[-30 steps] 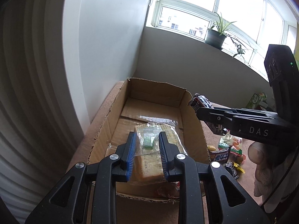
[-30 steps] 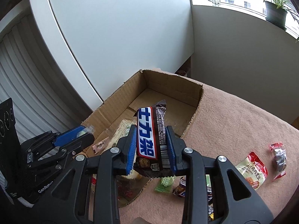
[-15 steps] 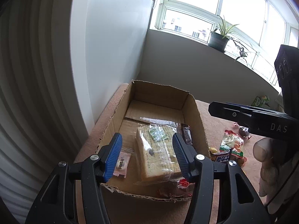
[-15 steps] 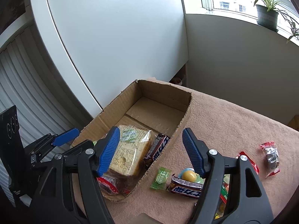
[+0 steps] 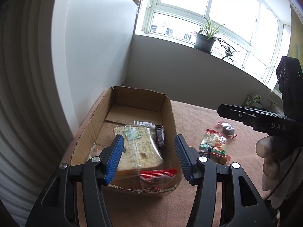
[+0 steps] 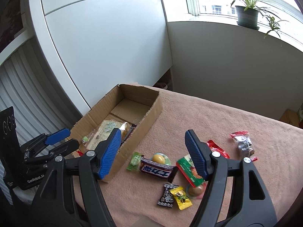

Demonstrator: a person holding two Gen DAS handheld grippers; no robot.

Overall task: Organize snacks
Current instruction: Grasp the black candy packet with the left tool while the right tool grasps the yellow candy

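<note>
An open cardboard box (image 5: 167, 111) (image 6: 153, 111) holds a wrapped bread slice (image 5: 141, 151), a small green candy (image 5: 130, 133) on top of it, a dark chocolate bar (image 5: 160, 135) and a red wrapper (image 5: 158, 172). My left gripper (image 5: 149, 139) hangs open over the box's near end with nothing between its fingers. My right gripper (image 6: 153, 134) is open and empty above the cloth, right of the box. Under it lie a blue-labelled chocolate bar (image 6: 157, 170), a green candy (image 6: 134, 160), a yellow jelly cup (image 6: 159, 158), a green-red packet (image 6: 186, 170), black (image 6: 167, 196) and yellow (image 6: 180, 197) candies.
A tan cloth (image 6: 217, 117) covers the table. Further right lie a red packet (image 6: 217, 147) and a red-ended wrapper (image 6: 243, 141). A white cabinet (image 6: 106, 47) stands behind the box. A potted plant (image 5: 205, 39) sits on the sill. A hand (image 5: 269, 151) holds the right gripper's handle.
Both grippers opened. The left one let the green candy go onto the bread, the right one let the chocolate bar go into the box. Both drew back, the right one toward the loose snacks.
</note>
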